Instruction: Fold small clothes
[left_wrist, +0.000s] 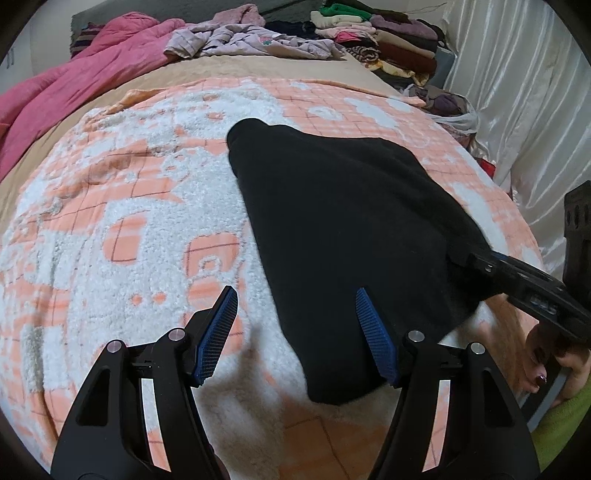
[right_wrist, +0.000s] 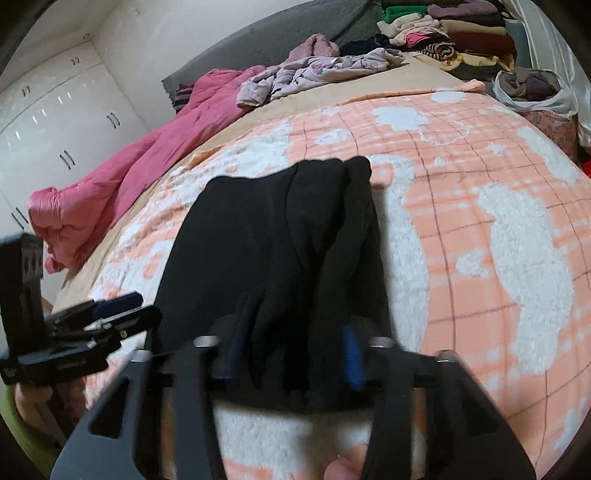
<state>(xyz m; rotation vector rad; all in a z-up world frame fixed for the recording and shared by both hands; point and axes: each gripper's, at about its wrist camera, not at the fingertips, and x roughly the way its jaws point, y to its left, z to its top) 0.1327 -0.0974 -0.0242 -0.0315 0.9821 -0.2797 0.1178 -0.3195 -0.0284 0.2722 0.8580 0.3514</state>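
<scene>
I am holding the near edge of the black garment (right_wrist: 266, 236) with the right gripper (right_wrist: 291, 358); its jaws are pinching a bunched fold of the cloth, which is running away from it across the bed. The left gripper (left_wrist: 295, 332) is standing open just above the garment's near corner, one pad (left_wrist: 376, 339) over the cloth and the other over the blanket (left_wrist: 110, 206), and it is gripping nothing.

I am judging that the pinch is taking several layers together, so a pull could be dragging the whole piece instead of turning one edge over. The fleecy blanket is likely catching the fabric, and then the fold may be coming out crooked or bunched. If the left gripper is closing where it is now, it may be taking the blanket together with the cloth.

Ahead of both grippers the bed is carrying a pink quilt (right_wrist: 122, 177), loose lilac clothes (left_wrist: 251, 40) and a folded pile (left_wrist: 388, 33) at the far end. White wardrobe doors (right_wrist: 55, 122) are standing to the left of the right gripper.
</scene>
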